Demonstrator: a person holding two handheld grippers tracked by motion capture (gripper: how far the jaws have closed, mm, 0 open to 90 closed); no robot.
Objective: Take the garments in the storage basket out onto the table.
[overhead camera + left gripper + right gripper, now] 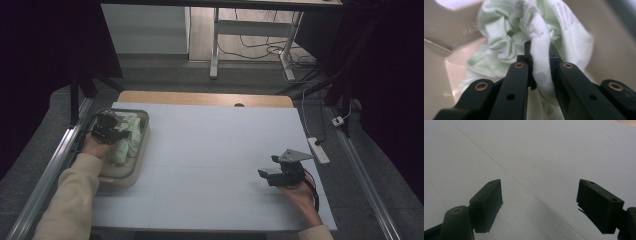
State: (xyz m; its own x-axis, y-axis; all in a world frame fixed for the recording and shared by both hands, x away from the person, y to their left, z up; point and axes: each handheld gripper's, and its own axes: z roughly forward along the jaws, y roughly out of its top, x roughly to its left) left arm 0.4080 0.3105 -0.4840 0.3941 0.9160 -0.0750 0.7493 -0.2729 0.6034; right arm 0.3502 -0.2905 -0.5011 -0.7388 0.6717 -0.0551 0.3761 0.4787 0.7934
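Note:
A crumpled pale green and white cloth (127, 137) lies in a beige tub (142, 150) at the table's left side. My left gripper (111, 131) reaches into that tub. In the left gripper view a white fold of the cloth (540, 60) is pinched between the black jaws, and my left gripper (539, 52) is shut on it. My right gripper (270, 167) hovers over the white table sheet (215, 150) at the right front. In the right gripper view my right gripper (539, 202) stands open, jaws wide apart, nothing between them.
The tub's beige inner wall (454, 27) surrounds the cloth closely. A white power strip (318, 150) lies at the table's right edge, with cables behind it. Metal rails (50, 170) run along both sides of the table. A wooden edge (205, 98) shows at the back.

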